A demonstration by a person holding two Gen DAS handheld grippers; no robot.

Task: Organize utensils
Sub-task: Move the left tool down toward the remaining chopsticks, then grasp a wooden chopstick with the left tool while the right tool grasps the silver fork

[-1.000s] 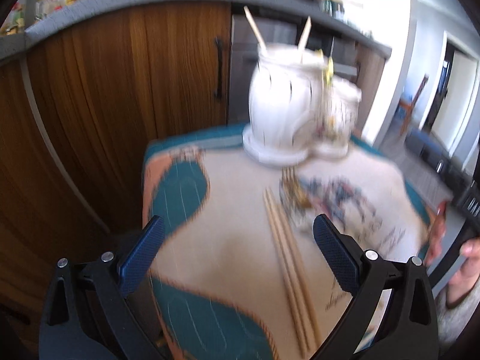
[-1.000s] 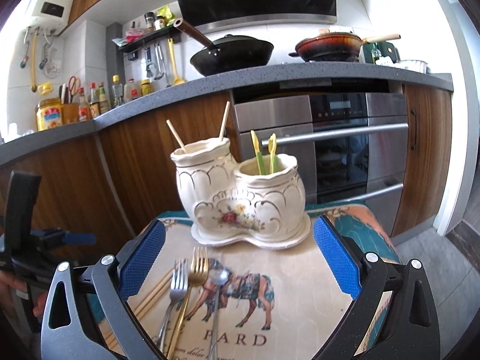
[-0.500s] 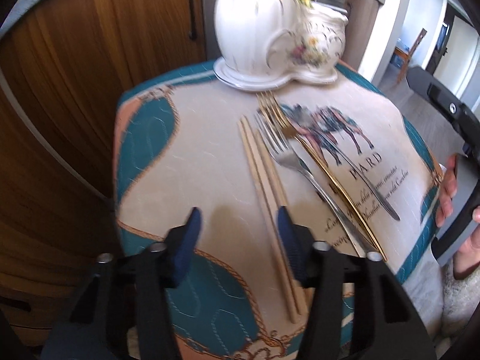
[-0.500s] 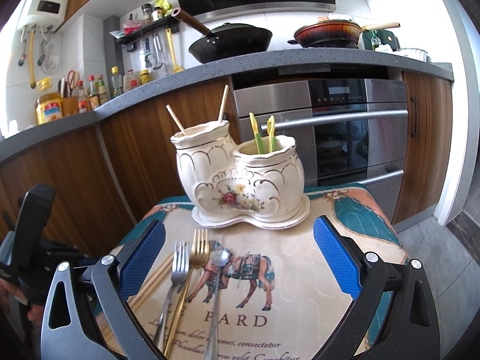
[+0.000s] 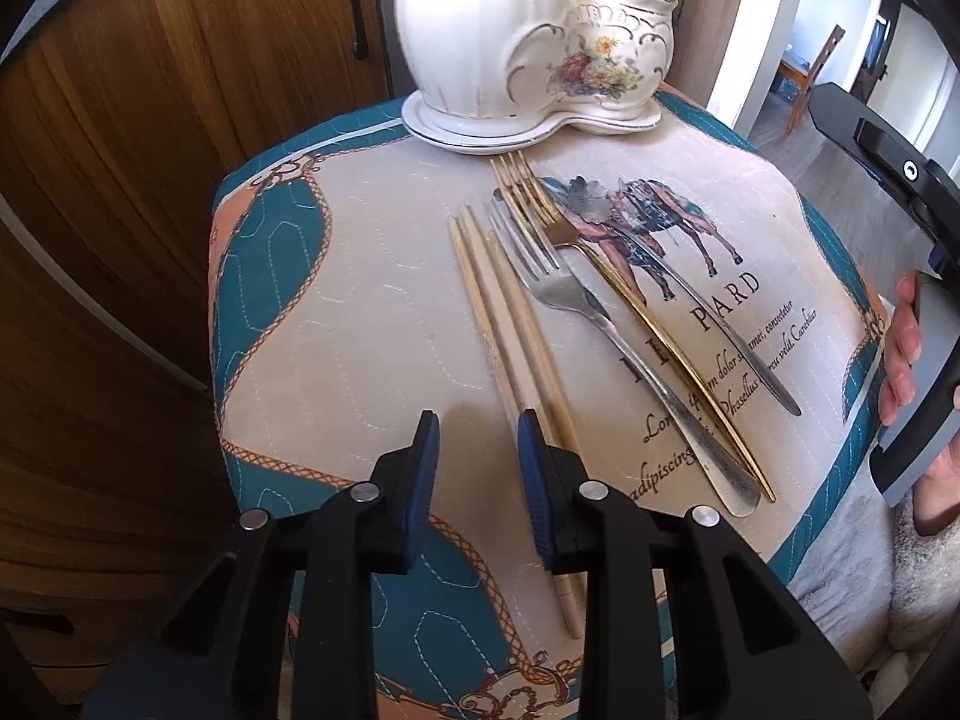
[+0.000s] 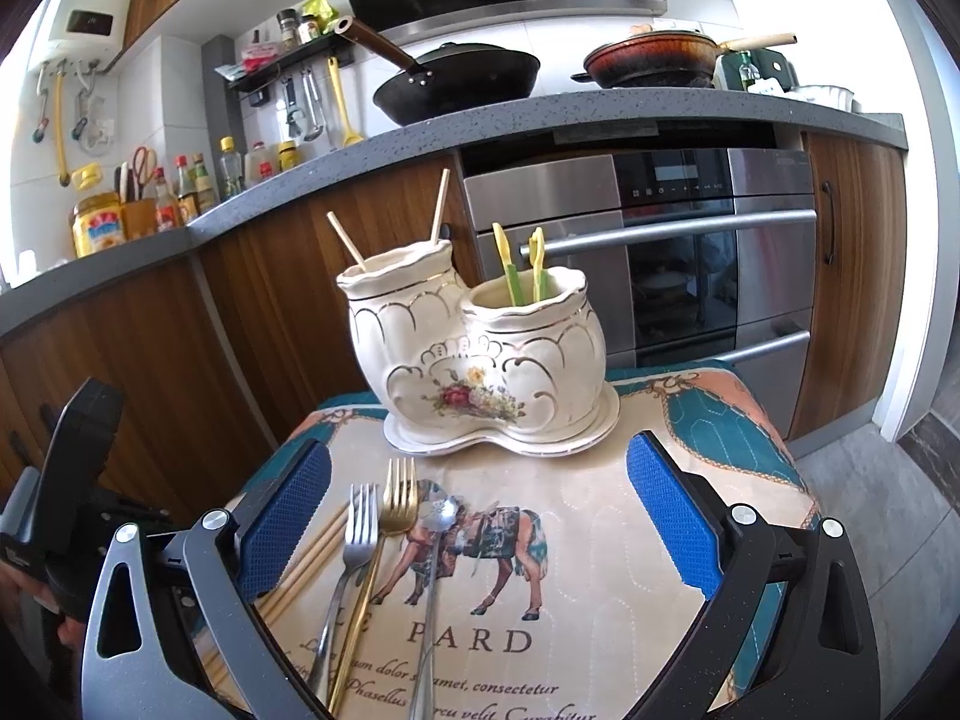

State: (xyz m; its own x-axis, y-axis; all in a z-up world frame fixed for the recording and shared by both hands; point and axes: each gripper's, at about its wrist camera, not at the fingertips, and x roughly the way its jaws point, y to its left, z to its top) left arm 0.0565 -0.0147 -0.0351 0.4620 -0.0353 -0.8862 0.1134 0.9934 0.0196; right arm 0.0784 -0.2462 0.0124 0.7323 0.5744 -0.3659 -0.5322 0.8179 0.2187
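Left gripper (image 5: 477, 450), jaws narrowed but empty, is hovering beside pale wooden chopsticks (image 5: 510, 324) lying on the quilted horse-print mat (image 5: 360, 330); needs shifting right to straddle them. Right gripper (image 6: 480, 516) is idling wide apart before the white ceramic double holder (image 6: 480, 360).

Glossy glazed ceramic holder (image 6: 480, 360); pale matt wooden chopsticks (image 5: 510, 324); polished metal silver fork (image 5: 600, 324) and gold fork (image 5: 630, 294); quilted stitched cloth mat (image 5: 360, 324); textured blue pads (image 6: 672, 516).

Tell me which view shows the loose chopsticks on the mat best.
The left wrist view: the chopsticks run nearly full length up the mat, their near ends passing under the left gripper. The right wrist view shows only a short stretch, mostly hidden behind the right gripper's left finger.
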